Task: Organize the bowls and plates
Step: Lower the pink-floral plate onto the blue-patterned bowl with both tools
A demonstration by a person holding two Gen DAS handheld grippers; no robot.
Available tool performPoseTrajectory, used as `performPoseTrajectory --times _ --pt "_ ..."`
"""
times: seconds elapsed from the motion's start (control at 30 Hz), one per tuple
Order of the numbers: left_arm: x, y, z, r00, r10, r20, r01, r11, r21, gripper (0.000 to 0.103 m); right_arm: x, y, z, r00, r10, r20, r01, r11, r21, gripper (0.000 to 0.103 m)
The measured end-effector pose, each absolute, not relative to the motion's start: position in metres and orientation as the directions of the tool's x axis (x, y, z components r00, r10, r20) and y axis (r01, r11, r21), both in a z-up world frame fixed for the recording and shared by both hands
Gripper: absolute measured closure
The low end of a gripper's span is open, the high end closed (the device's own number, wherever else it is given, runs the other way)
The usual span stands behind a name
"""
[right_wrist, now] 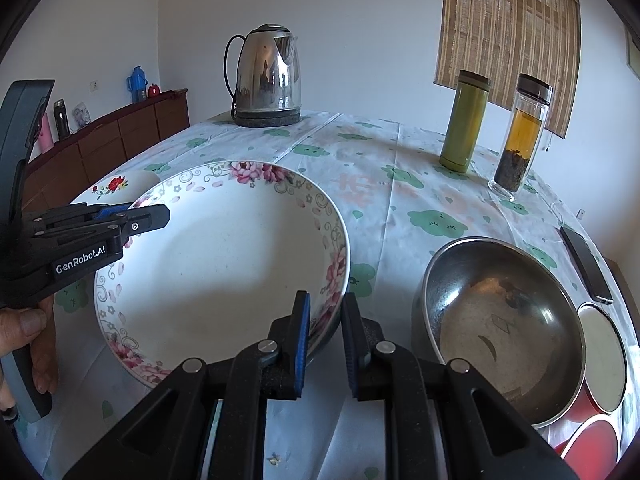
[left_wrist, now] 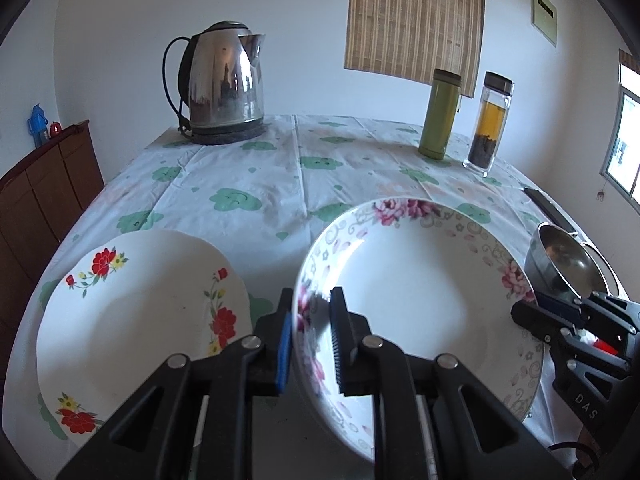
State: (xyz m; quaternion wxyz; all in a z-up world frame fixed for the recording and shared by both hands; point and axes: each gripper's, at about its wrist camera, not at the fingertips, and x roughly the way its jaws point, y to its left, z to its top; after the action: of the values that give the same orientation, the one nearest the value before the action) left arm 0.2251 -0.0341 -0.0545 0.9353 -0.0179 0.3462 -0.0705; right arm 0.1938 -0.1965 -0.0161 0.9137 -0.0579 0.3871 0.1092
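Note:
A deep white plate with a pink flower rim (left_wrist: 404,292) (right_wrist: 224,264) sits between both grippers over the tablecloth. My left gripper (left_wrist: 312,312) (right_wrist: 158,216) is shut on its left rim, one finger inside the plate and the blue pad outside. My right gripper (right_wrist: 326,320) (left_wrist: 524,310) is shut on its right rim. Left of it, a white plate with red flowers (left_wrist: 140,312) (right_wrist: 120,184) lies on the cloth. To the right stands a steel bowl (right_wrist: 500,340) (left_wrist: 568,264). I cannot tell whether the pink plate touches the cloth.
At the far side of the table (left_wrist: 280,184) stand a steel kettle (left_wrist: 226,88), a green flask (left_wrist: 440,114) and a glass tea bottle (left_wrist: 490,120). A dark phone (right_wrist: 586,264) and a red lidded container (right_wrist: 600,364) lie at the right edge. A hand (right_wrist: 36,340) holds the left gripper's handle.

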Motion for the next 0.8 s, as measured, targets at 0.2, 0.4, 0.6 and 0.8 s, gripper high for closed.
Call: performPoseTrajectory --times 0.2,0.4,0.6,0.8 --pt "0.2245 -0.0353 -0.0548 0.751 -0.144 -0.645 0.119 0.989 -0.083 0.089 0.1934 -0.1965 -0.0164 0.677 0.153 -0.72 -0.244 0.969 -0.023 0.086" --pt "0.2247 -0.035 -0.0547 0.751 -0.144 -0.645 0.119 0.989 -0.082 0.089 0.1935 -0.1966 -0.0165 0.677 0.154 -0.72 -0.245 0.969 -0.023 0.086" --pt "0.2242 -0.0345 -0.055 0.751 -0.14 -0.645 0.118 0.99 -0.076 0.089 0.1936 -0.1963 -0.0165 0.677 0.154 -0.72 -0.245 0.969 -0.023 0.086" --pt "0.2238 -0.0365 -0.0553 0.751 -0.116 -0.65 0.112 0.993 -0.049 0.089 0.1934 -0.1962 -0.0168 0.677 0.154 -0.72 -0.246 0.969 -0.023 0.085"
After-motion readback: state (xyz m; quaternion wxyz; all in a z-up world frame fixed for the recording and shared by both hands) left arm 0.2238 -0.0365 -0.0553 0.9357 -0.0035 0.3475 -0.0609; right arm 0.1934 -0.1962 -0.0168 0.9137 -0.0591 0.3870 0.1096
